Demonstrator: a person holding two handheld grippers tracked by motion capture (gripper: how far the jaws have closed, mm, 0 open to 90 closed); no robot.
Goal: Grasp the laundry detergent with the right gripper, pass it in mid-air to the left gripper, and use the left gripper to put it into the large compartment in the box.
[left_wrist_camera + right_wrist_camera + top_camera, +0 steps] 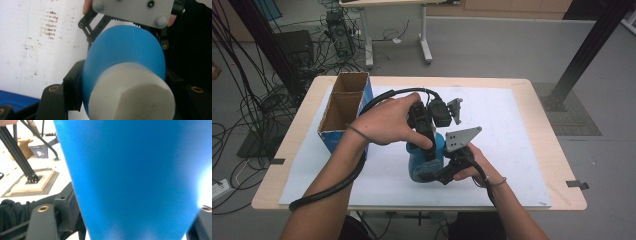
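Note:
A blue bottle [423, 157] with a white cap [132, 95] is held above the white sheet at the middle of the table. My left gripper [430, 144] comes from the upper left and is shut on the blue bottle [125, 50] just behind the cap, one black jaw on each side. My right gripper [434, 172], with its grey three-cornered plate [462, 137], reaches in from the near right. Its jaws stand on either side of the bottle's wide body [135, 175], apart from it on the right side, so this gripper [135, 220] is open.
An open cardboard box [343, 107] with blue sides stands at the table's left. The white sheet [512, 150] covers most of the wooden table [557, 165]. Cables and a desk frame lie on the floor behind; a black post [587, 50] rises at the far right.

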